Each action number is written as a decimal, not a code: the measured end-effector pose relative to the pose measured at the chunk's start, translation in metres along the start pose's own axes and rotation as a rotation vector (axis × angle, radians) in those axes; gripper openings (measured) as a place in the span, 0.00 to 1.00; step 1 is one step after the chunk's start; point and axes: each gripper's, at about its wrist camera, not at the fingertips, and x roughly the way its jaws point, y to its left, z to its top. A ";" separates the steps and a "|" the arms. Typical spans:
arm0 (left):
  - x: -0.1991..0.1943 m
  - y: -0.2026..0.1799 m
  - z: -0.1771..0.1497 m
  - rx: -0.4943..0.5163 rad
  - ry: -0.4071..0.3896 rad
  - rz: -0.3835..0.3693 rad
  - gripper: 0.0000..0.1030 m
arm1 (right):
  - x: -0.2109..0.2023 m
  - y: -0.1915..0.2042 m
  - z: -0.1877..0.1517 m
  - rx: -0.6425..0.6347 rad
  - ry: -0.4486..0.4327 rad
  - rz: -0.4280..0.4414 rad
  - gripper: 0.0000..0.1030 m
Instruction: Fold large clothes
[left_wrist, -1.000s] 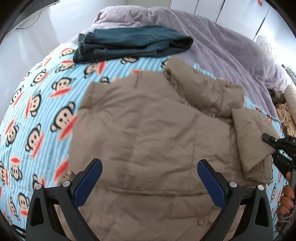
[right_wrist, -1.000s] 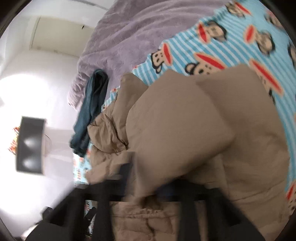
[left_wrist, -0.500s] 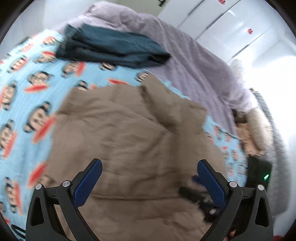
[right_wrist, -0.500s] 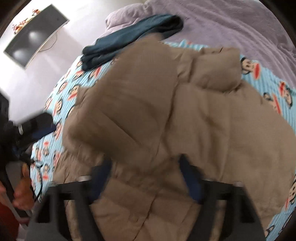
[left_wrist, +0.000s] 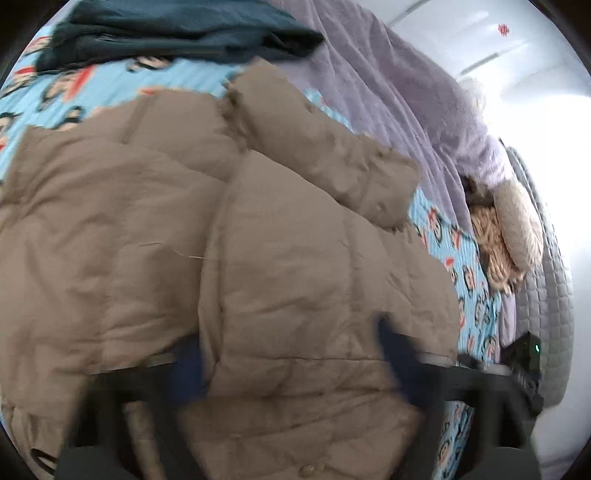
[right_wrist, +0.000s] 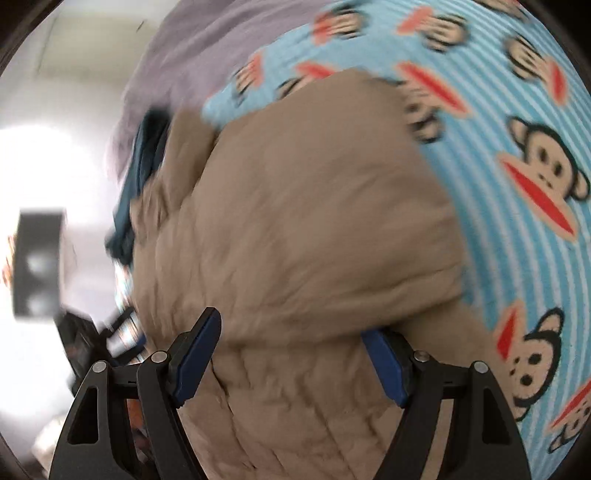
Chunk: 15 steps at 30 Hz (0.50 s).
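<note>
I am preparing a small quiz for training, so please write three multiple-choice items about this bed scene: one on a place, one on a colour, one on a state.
1. Where does the dark teal garment lie?
A. beyond the jacket, partly on the lilac blanket
B. inside the jacket
C. on the floor

2. What colour is the puffer jacket?
A. red
B. tan
C. white

3. How do the right gripper jaws stand?
A. pressed shut on the sheet
B. apart, over jacket fabric
C. shut on a pillow

Answers:
1 A, it lies at the far edge of the monkey-print sheet.
2 B, its whole quilted surface is tan.
3 B, the blue pads stand wide with fabric between.
</note>
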 end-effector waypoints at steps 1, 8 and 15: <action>0.005 -0.003 -0.001 0.015 0.025 0.033 0.12 | -0.003 -0.006 0.006 0.028 -0.025 0.011 0.74; -0.013 0.009 -0.026 0.075 -0.018 0.118 0.13 | 0.006 -0.013 0.007 -0.032 -0.022 -0.048 0.16; -0.003 0.020 -0.028 0.082 0.015 0.153 0.13 | 0.028 0.004 -0.009 -0.138 -0.062 -0.168 0.16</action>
